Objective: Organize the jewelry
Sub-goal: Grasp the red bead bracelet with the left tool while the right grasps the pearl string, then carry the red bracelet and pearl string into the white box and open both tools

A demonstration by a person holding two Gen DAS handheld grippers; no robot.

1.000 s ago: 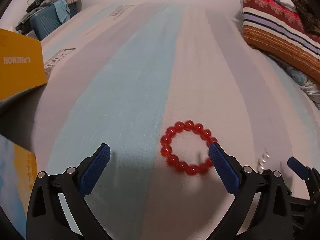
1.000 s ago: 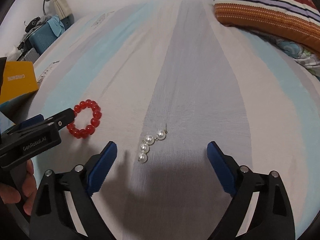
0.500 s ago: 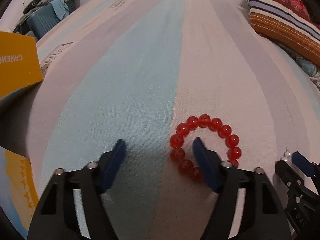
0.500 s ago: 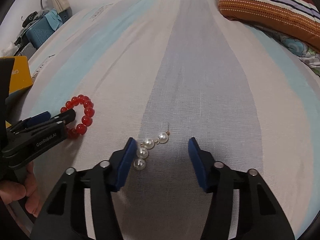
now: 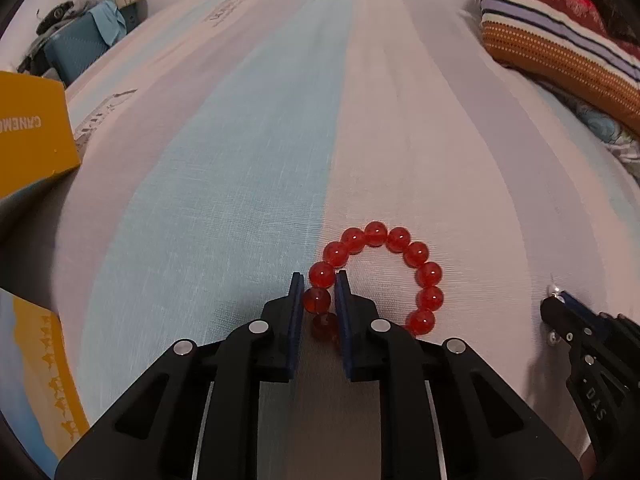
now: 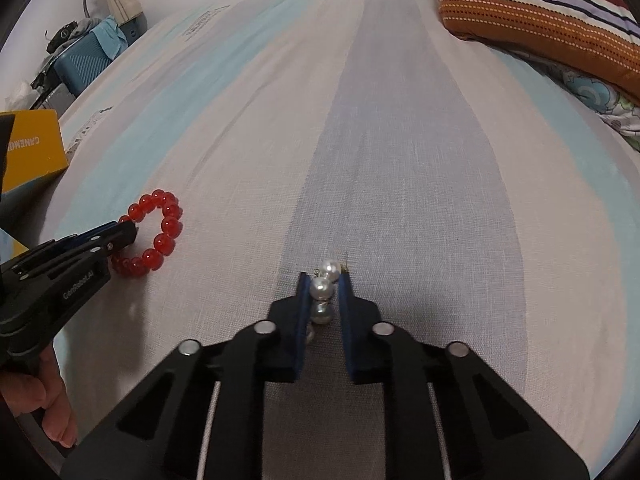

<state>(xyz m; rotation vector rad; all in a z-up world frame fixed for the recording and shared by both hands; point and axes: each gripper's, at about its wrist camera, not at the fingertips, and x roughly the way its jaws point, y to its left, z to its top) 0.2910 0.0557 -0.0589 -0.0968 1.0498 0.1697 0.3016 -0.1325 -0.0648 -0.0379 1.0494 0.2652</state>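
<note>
The left tongs (image 5: pixel 319 292) are closed almost to the width of a single bead and pinch the near-left arc of the red bead bracelet (image 5: pixel 376 276), which lies at lower centre of the left wrist view on the striped bedsheet (image 5: pixel 256 152). One bead sits squarely between the blue pads; the rest of the ring rests flat on the cloth.

The right tongs (image 6: pixel 325 292) are drawn in just as narrowly around the pearl strand (image 6: pixel 326 288), low in the middle of the right wrist view. One pearl sits between the pads, another pokes out beyond the tips, and more trail back toward the hinge.

Both grips look set, so the step in hand appears to be the lift. Round beads can roll out of flat pads, so pressure should hold steady and each rise should go straight up and slowly, letting the loose length hang free instead of dragging over the fabric. The pearl grip seems the less secure.

At the left edge lies a yellow box (image 5: pixel 28 136), possibly the destination; a striped pillow (image 5: pixel 560 48) occupies the upper right.
</note>
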